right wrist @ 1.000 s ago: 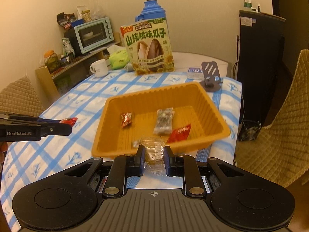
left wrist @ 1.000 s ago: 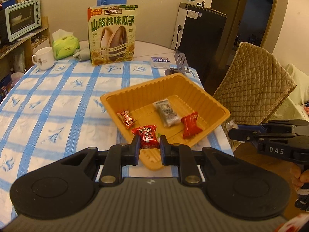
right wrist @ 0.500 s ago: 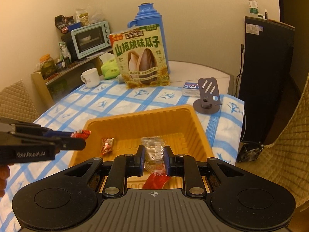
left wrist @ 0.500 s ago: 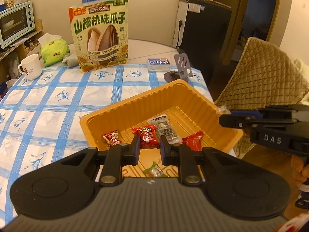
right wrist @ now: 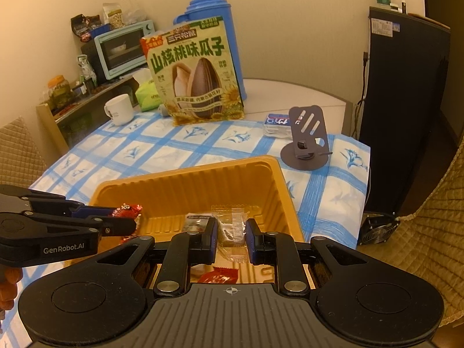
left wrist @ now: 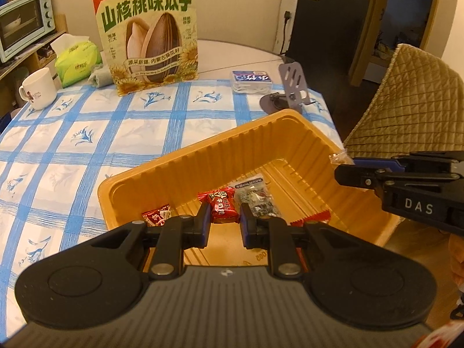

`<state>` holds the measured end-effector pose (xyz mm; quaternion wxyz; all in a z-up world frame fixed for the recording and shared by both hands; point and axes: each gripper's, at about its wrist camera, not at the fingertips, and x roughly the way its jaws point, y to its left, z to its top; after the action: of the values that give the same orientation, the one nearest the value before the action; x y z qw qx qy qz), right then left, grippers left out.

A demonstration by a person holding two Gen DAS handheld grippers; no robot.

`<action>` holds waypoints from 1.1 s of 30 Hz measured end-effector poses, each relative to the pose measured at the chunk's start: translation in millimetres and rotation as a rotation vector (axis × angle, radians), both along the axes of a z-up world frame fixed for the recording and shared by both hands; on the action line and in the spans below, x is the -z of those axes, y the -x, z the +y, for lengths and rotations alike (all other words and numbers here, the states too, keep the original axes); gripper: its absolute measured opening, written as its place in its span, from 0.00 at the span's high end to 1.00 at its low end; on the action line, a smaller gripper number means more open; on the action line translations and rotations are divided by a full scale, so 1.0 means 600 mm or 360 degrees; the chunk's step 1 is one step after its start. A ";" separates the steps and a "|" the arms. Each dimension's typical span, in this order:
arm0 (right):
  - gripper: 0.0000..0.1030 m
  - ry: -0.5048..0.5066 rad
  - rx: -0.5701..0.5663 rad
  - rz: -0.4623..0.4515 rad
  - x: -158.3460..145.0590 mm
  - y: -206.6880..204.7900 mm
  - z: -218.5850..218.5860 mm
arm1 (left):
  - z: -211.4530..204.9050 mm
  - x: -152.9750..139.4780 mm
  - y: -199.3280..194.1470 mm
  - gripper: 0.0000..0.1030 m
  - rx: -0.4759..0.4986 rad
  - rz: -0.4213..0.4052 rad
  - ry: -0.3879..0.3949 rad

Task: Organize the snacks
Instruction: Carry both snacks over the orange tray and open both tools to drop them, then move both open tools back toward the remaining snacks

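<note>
Over the orange tray (left wrist: 179, 162) near the worktop's right edge, my left tool (left wrist: 224, 217) is clamped on a red candy (left wrist: 221, 204) and my right tool (right wrist: 231, 233) on a clear-wrapped snack (right wrist: 232, 226). If I let go too close to the near wall, either could bounce out; the clear wrapper may also cling to a pad.

Black left claw (left wrist: 224, 223), blue pads, silver rivets, "GenRobot.AI" lettering

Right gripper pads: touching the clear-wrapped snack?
Touching. The right wrist view shows the right gripper shut on the clear-wrapped snack, both pads pressed against its wrapper, above the orange tray.
</note>
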<state>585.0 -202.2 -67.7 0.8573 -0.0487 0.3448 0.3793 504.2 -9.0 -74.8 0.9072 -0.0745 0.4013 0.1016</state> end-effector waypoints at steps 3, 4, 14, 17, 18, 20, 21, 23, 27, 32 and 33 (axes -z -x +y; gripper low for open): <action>0.80 0.0000 0.0001 0.0016 0.004 -0.010 0.004 | 0.006 0.007 -0.009 0.82 -0.0022 0.0016 0.0001; 0.80 0.0000 0.0001 0.0019 0.006 -0.012 0.005 | 0.008 0.009 -0.013 0.82 -0.0026 0.0022 0.0005; 0.80 -0.0001 -0.0015 0.0044 0.015 -0.029 0.021 | 0.020 0.023 -0.030 0.78 -0.0052 0.0061 0.0021; 0.80 0.0006 -0.0020 0.0047 0.016 -0.032 0.025 | 0.023 0.021 -0.031 0.70 -0.0063 0.0056 0.0005; 0.80 0.0009 -0.0021 0.0046 0.016 -0.034 0.027 | 0.024 0.020 -0.030 0.67 -0.0065 0.0053 0.0006; 0.80 0.0012 -0.0025 0.0046 0.017 -0.036 0.029 | 0.027 0.017 -0.029 0.64 -0.0072 0.0044 0.0007; 0.80 0.0014 -0.0024 0.0045 0.018 -0.038 0.031 | 0.028 0.015 -0.028 0.62 -0.0073 0.0039 0.0005; 0.80 0.0017 -0.0023 0.0045 0.019 -0.040 0.033 | 0.030 0.010 -0.026 0.60 -0.0070 0.0030 0.0000; 0.80 0.0017 -0.0016 0.0057 0.022 -0.046 0.039 | 0.035 0.001 -0.019 0.54 -0.0079 0.0002 0.0009; 0.80 0.0025 -0.0017 0.0074 0.027 -0.052 0.046 | 0.039 -0.005 -0.014 0.54 -0.0079 -0.0010 0.0009; 0.80 0.0026 -0.0016 0.0077 0.029 -0.053 0.048 | 0.040 -0.006 -0.013 0.53 -0.0085 -0.0013 0.0009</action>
<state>616.8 -173.7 -84.8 0.8463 -0.0482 0.3684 0.3817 511.9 14.9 -71.0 0.9056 -0.0881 0.3957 0.1242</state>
